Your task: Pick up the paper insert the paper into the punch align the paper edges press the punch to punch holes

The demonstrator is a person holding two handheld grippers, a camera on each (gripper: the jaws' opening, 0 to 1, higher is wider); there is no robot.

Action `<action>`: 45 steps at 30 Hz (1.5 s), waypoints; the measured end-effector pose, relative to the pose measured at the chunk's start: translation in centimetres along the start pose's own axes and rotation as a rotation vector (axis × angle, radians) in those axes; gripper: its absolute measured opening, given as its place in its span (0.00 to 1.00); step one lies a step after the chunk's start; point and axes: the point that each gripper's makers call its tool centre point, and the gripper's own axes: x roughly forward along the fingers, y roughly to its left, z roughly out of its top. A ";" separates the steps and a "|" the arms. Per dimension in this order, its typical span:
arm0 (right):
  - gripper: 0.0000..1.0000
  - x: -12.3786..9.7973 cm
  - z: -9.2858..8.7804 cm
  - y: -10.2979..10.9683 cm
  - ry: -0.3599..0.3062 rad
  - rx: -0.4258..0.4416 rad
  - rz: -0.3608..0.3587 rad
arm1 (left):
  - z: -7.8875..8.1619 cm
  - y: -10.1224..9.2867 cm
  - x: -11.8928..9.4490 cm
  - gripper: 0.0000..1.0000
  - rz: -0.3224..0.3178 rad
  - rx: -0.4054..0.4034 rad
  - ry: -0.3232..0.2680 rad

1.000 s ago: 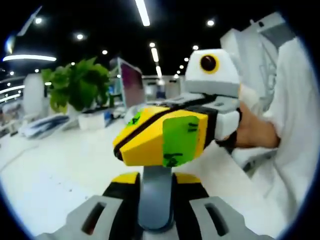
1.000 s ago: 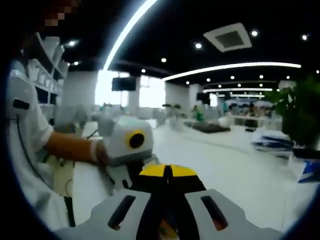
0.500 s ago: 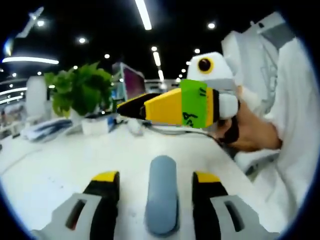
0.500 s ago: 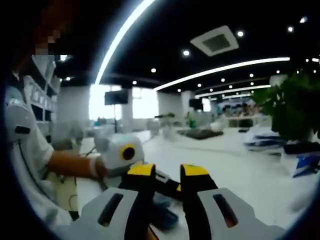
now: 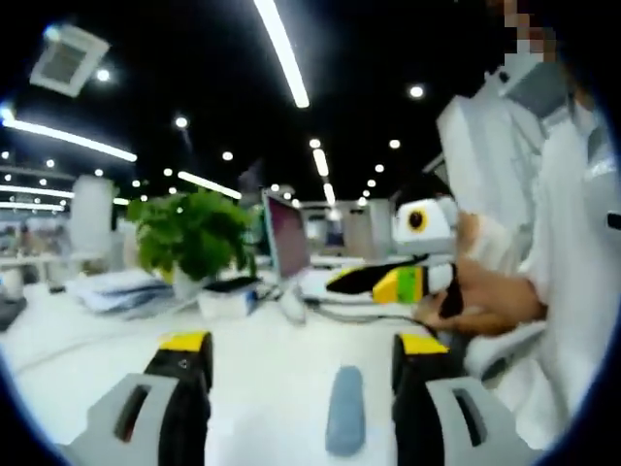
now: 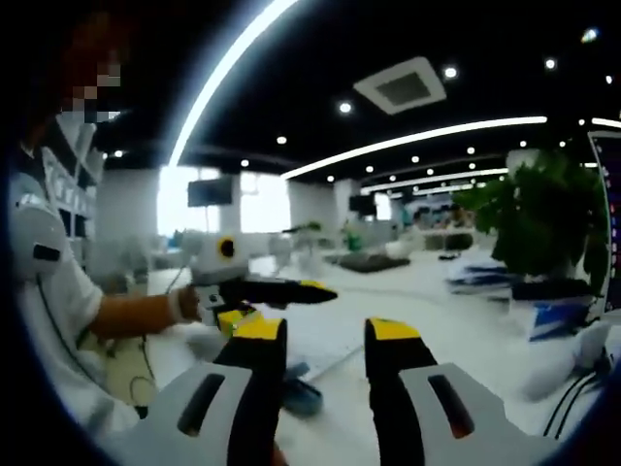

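Left gripper view: the left gripper (image 5: 302,354), with yellow-tipped black fingers (image 5: 182,374) on grey bodies, is seen spread wide apart, nothing held between them. A grey-blue oblong punch lever (image 5: 344,408) is seen lying on the white worktop (image 5: 262,359) in the gap between the fingers, near the camera. The right gripper (image 5: 340,282) is seen to the right, held by a hand (image 5: 475,296) above the worktop; its yellow and black fingers, marked with a green label, are seen pressed together with nothing between them. A green leafy potted plant (image 5: 194,233) is recorded at far left, a stack of white papers (image 5: 116,288) beside it, and a tilted monitor screen (image 5: 287,238) at far centre. A white sleeve (image 5: 563,291) is noted at right.

Right gripper view: the right gripper (image 6: 325,335) is seen with its yellow-tipped fingers parted and empty. The left gripper (image 6: 325,290) is seen at left, held by a hand (image 6: 184,306) above the worktop (image 6: 466,320); the state of its fingers cannot be told here. A blue object (image 6: 301,393), partly hidden, is noted low between the fingers. The green plant (image 6: 534,218) is recorded at right.
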 end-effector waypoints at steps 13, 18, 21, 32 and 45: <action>0.32 0.4 -2.6 1.5 0.075 0.041 0.061 | -7.2 7.2 -8.4 0.68 0.178 -0.088 0.197; 0.33 0.4 -3.5 1.4 0.100 0.056 0.074 | -7.1 7.2 -8.2 0.68 0.177 -0.085 0.195; 0.35 0.3 -4.6 1.2 0.142 0.055 0.107 | -8.1 7.2 -8.2 0.67 0.176 -0.049 0.240; 0.38 0.5 -8.2 0.8 0.298 -0.022 0.293 | -9.3 8.1 -8.9 0.67 0.208 -0.064 0.307; 0.33 2.5 -10.7 2.1 0.379 -0.090 0.547 | -9.4 8.1 -8.7 0.67 0.195 -0.086 0.301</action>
